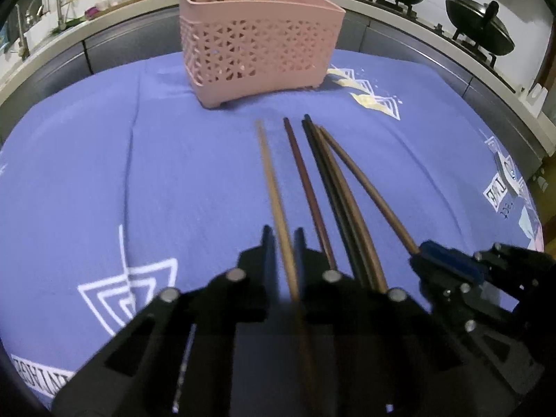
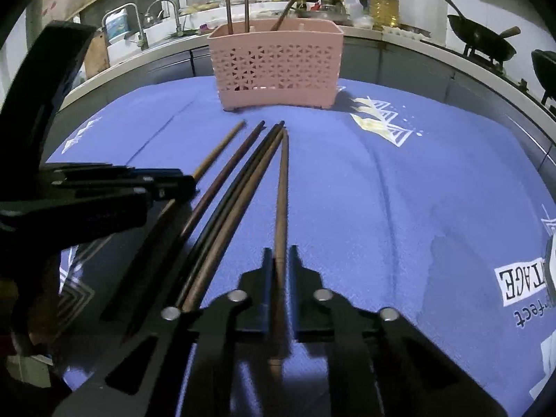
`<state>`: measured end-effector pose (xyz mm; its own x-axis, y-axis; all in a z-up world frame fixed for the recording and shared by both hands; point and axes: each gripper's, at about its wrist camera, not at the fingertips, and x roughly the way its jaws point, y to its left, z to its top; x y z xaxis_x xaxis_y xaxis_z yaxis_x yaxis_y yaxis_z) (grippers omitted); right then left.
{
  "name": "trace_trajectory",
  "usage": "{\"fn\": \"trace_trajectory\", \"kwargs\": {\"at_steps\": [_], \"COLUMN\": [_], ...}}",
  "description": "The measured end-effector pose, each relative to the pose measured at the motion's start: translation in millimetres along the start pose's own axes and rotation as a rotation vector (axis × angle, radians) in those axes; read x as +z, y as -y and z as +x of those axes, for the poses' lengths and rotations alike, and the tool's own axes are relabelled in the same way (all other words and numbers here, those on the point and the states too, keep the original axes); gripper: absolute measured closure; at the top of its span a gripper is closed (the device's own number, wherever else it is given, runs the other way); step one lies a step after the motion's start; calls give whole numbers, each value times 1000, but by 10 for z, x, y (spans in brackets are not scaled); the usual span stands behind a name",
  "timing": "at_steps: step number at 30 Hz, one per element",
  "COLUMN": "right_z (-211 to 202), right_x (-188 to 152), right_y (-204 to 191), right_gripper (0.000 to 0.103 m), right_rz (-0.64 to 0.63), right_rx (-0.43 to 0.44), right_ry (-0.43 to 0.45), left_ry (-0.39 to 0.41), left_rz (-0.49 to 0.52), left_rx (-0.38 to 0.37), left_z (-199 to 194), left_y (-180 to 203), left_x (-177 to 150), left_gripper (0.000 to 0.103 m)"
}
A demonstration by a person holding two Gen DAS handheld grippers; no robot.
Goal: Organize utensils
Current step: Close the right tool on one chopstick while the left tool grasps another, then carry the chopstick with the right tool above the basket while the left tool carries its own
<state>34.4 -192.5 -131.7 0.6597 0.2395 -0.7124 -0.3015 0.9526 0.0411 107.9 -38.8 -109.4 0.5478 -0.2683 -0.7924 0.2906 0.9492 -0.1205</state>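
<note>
Five chopsticks lie side by side on a blue patterned tablecloth (image 1: 104, 160), tips pointing toward a pink perforated utensil basket (image 1: 260, 48) that stands near the cloth's far edge. The basket already holds several chopsticks (image 2: 229, 5) standing upright or leaning.

In the left wrist view, the left gripper (image 1: 283, 239) straddles the leftmost, light brown chopstick (image 1: 272, 187), its two fingers close on either side of the stick; whether they press on it cannot be told. Just right of it lies a reddish-brown chopstick (image 1: 305, 180), then a black chopstick (image 1: 325, 173) and a dark brown chopstick (image 1: 342, 180) touching along their length.

The rightmost chopstick (image 2: 282, 187) runs between the fingers of the right gripper (image 2: 280, 260), which sit narrowly around its thick end; actual contact cannot be confirmed. The right gripper also shows at the lower right of the left wrist view, at the end of that stick.

Behind the cloth runs a kitchen counter (image 2: 399, 40) with a sink tap (image 2: 166, 10), an oil bottle (image 2: 382, 3) and a black wok (image 2: 479, 40) on a stove
</note>
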Motion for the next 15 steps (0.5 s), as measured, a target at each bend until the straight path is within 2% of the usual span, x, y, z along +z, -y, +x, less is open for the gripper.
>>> {"fn": "trace_trajectory", "kwargs": {"at_steps": [6, 10, 15], "right_z": [-44, -179, -352], "right_x": [-14, -148, -345], "right_y": [191, 286, 350], "right_gripper": [96, 96, 96], "right_rz": [72, 79, 89], "right_rx": [35, 27, 36], "right_ry": [-21, -45, -77], "left_ry": [-12, -22, -40], "left_rz": [-17, -20, -59], "left_rx": [-18, -8, -32], "left_z": [-78, -241, -436], "left_y": [-127, -283, -463], "left_x": [-83, -265, -517], "left_gripper": [96, 96, 95]}}
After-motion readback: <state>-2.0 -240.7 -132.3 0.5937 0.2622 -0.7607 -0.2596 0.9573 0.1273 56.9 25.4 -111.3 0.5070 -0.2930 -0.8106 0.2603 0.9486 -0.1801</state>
